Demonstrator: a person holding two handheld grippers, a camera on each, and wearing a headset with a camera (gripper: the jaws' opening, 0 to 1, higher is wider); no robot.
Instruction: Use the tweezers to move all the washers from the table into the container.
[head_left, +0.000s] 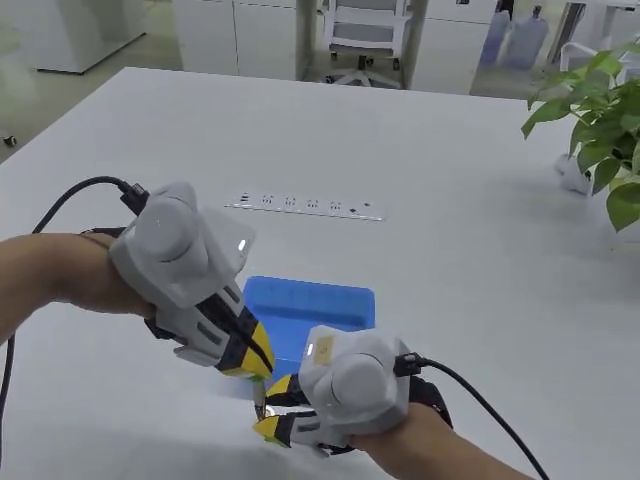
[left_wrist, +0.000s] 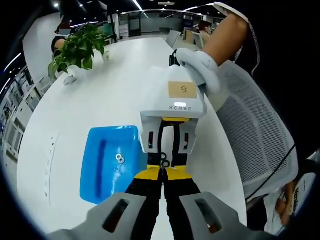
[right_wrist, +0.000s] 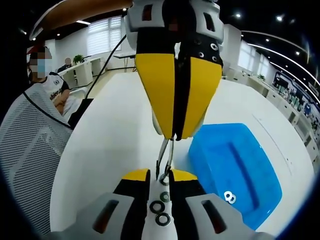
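Note:
My left gripper (head_left: 258, 366) (right_wrist: 174, 135) is shut on thin metal tweezers (right_wrist: 165, 155), which point down at the white table (head_left: 420, 170). My right gripper (head_left: 268, 410) (right_wrist: 160, 176) faces it tip to tip, its yellow jaws a little apart on either side of the tweezer tips. Three dark washers (right_wrist: 160, 210) lie on the table in the gap between the right jaws, and they also show in the left gripper view as washers (left_wrist: 164, 161). The blue container (head_left: 312, 308) (left_wrist: 107, 162) (right_wrist: 235, 172) sits just beyond, holding two washers (right_wrist: 230, 196) (left_wrist: 120, 159).
A white power strip (head_left: 305, 206) lies beyond the container. A potted plant (head_left: 600, 120) stands at the right edge of the table. An office chair (head_left: 362, 35) is behind the far edge. A mesh chair (left_wrist: 250, 135) and seated people are beside the table.

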